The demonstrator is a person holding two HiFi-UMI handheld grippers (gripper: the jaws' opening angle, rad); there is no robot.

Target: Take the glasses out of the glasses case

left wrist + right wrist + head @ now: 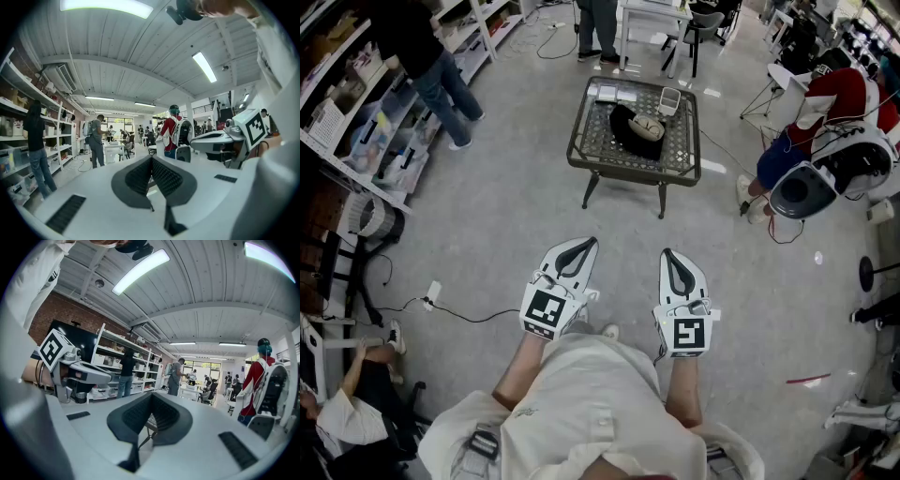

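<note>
The task is not started, as far as I can judge. The person stands on the grey floor, well apart from the low metal surface (581, 157), and holds both tools close to the body, pointing forward.

The left tongs (584, 246) are closed. In the left gripper view the two dark pads meet at the tip and nothing is between them. The right tongs (667, 254) are closed in the same way and are empty also.

The glasses case (636, 128) lies on the surface, near its middle. It is a dark rounded thing with something lighter on top or inside. From this far I cannot tell whether it is open, and I cannot make out the glasses themselves. Some small white items (616, 93) lie behind it, at the far edge.

Everything is left to do: come to the surface, hold the case, open it if it is shut, and lift the glasses out.
</note>
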